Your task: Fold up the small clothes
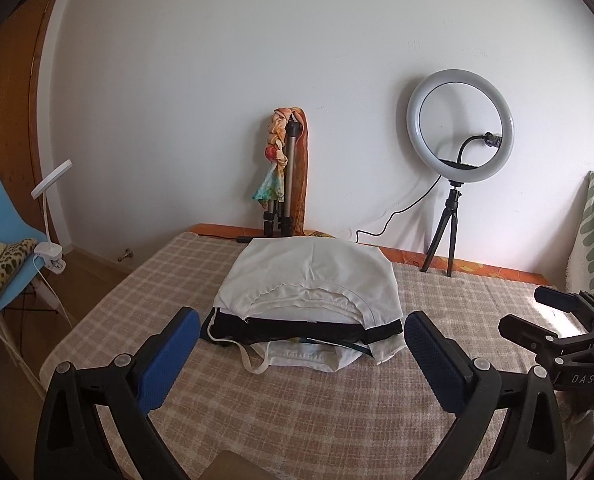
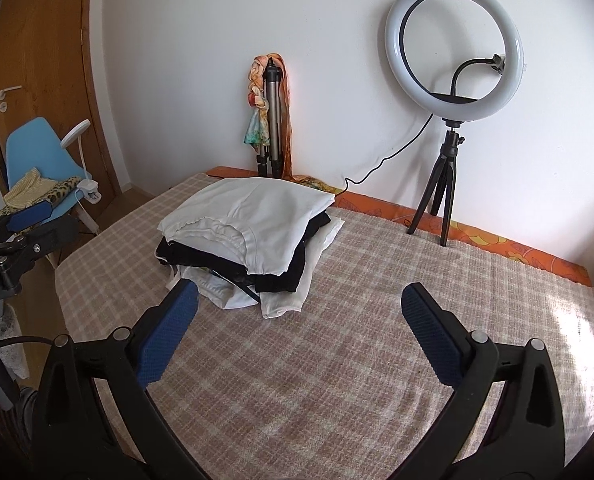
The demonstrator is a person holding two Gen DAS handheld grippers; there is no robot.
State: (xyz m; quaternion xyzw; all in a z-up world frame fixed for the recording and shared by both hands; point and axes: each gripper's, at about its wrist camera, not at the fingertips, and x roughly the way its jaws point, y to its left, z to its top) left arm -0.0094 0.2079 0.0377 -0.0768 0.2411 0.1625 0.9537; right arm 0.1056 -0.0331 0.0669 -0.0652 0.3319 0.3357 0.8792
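A stack of folded clothes sits on the checked bed cover [image 1: 317, 408]. A white garment [image 1: 309, 276] is on top, a black one [image 1: 297, 330] is under it, and white pieces [image 1: 309, 358] lie at the bottom. My left gripper [image 1: 303, 338] is open and empty, just in front of the stack. My right gripper [image 2: 299, 312] is open and empty, to the right of the stack [image 2: 253, 220], over bare cover [image 2: 337, 360]. The right gripper also shows at the right edge of the left wrist view [image 1: 565, 328].
A ring light on a small tripod [image 1: 459, 136] and a folded tripod draped with a scarf [image 1: 285, 168] stand at the wall behind the bed. A blue chair with clothes and a clip lamp [image 2: 45, 168] is left of the bed. A cable [image 2: 385, 160] runs along the back edge.
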